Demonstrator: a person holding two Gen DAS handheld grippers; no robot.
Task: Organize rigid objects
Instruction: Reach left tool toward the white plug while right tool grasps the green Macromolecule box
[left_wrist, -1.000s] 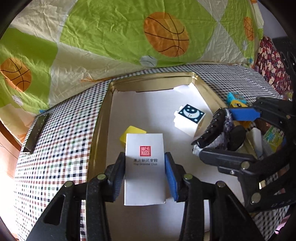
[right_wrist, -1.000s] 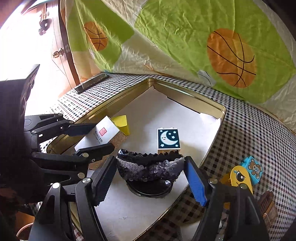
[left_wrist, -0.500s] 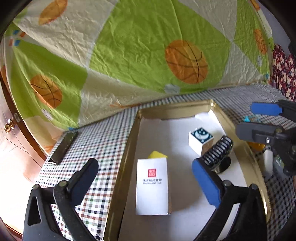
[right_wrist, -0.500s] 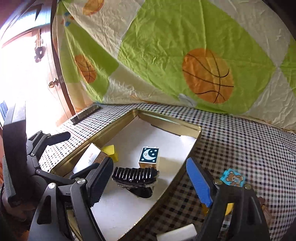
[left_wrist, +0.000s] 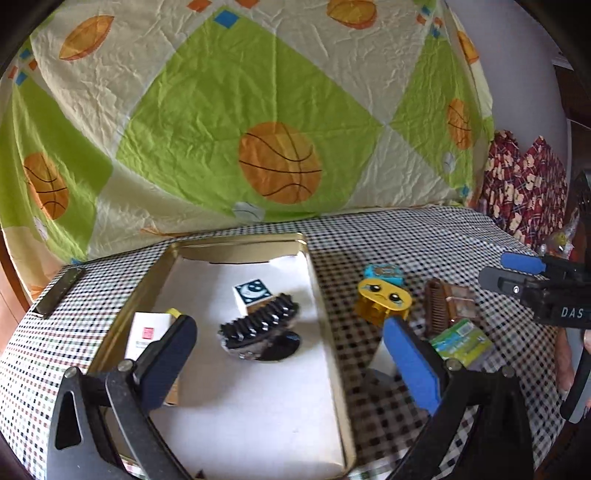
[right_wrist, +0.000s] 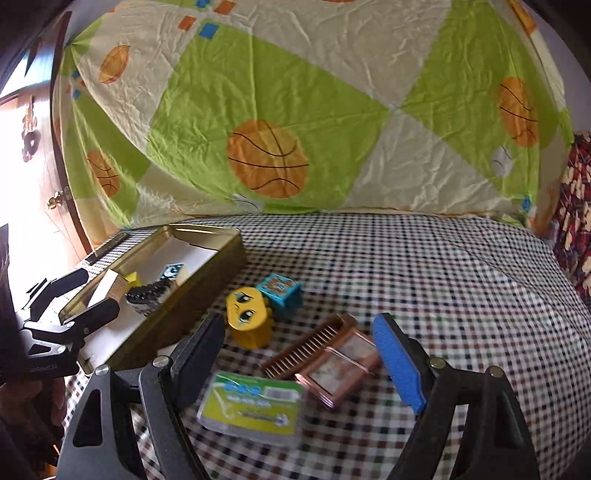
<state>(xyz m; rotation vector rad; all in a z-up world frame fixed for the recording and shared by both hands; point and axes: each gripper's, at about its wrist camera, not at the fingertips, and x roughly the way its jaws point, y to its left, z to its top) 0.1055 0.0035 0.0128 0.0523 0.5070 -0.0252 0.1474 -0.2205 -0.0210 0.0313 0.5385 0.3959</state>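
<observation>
My left gripper and right gripper both hang spread and empty; black hair clip lies inside the gold tin, yellow face block beside it on the checked cloth.

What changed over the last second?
Both grippers let go and pulled back: left gripper released the white box, right gripper released the black clip. Both are open; the right now hovers over the items outside the tin. Box, clip and moon block stayed put.
</observation>
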